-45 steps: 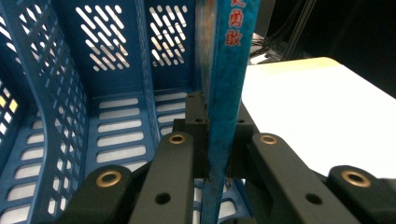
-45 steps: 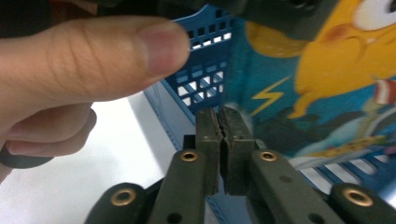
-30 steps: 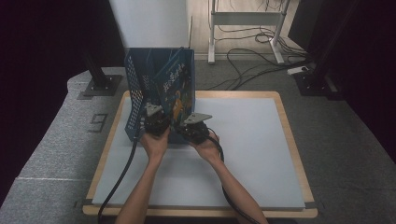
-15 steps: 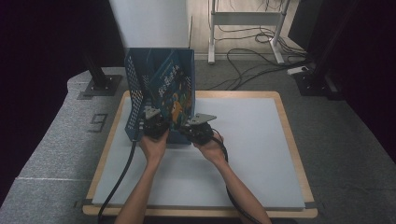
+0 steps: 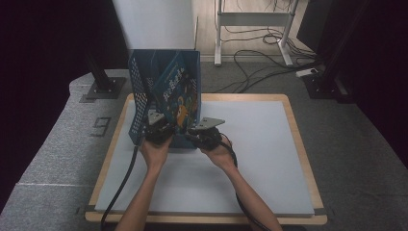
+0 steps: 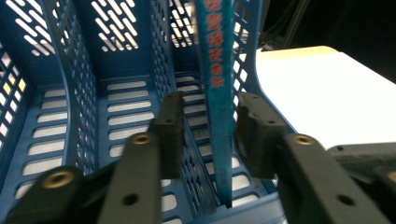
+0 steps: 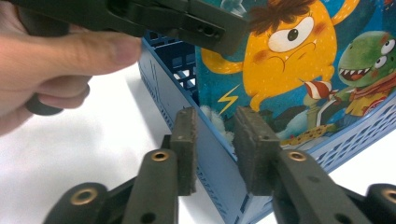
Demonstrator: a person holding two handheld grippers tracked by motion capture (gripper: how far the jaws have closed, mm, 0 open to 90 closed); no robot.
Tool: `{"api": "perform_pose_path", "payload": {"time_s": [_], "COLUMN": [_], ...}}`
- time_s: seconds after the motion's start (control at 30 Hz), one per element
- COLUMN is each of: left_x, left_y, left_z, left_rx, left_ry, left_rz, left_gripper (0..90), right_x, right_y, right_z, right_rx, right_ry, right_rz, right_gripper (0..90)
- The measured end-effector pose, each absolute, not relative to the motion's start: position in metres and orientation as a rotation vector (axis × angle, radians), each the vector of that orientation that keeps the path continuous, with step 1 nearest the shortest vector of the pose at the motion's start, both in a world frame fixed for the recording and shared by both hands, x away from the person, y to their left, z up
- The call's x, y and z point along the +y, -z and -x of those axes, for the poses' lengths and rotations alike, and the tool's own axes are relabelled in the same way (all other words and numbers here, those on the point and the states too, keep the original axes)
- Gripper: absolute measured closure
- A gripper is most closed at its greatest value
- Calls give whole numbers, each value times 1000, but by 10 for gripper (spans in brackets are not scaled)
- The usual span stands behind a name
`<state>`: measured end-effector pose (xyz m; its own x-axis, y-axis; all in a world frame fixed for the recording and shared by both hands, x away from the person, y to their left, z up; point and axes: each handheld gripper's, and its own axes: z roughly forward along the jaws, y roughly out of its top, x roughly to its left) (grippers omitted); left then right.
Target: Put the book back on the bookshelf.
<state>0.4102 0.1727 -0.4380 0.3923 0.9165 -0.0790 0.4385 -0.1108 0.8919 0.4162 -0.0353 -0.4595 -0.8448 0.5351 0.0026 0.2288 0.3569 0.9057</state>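
L hand-held gripper point(image 6: 208, 135): jaws parted, have just been opening; book's spine point(image 6: 215, 93) standing between the pads w/ a gap each side, not pinched. R hand-held gripper point(image 7: 215, 144): jaws also parted and just been opening, straddling front corner of the blue file rack point(image 7: 219, 163), pads not pressing on it.

High view: both hand-held grippers, L point(image 5: 159, 131) and R point(image 5: 201, 134), sitting side by side at the rack's near end, forearms coming in from the bottom edge.

Book point(image 5: 177, 94), a picture book w/ yellow monster on cover, is standing on edge in the rack's rightmost slot, leaning at a tilt.

Rack point(image 5: 139, 91) is standing at far left part of the white tabletop point(image 5: 260, 159), wooden rim around it. Cable trailing from L hand-held gripper toward near edge.
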Motion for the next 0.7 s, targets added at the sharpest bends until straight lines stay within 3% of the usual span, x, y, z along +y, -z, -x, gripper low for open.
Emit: {"api": "perform_pose_path", "payload": {"time_s": [0.27, 0.7], "left_x": [176, 182], "left_y": [429, 430], "left_z": [-398, -384], "left_rx": [1133, 1055], "left_ry": [-714, -602], "left_rz": [-1773, -1850], "left_gripper": [400, 134], "right_x": [-38, -43], "right_y": [456, 451], "right_z": [-413, -404], "right_rx": [2323, 2330], "right_ry": [-1478, -1448], "right_rz": [-657, -624], "right_gripper": [528, 311]}}
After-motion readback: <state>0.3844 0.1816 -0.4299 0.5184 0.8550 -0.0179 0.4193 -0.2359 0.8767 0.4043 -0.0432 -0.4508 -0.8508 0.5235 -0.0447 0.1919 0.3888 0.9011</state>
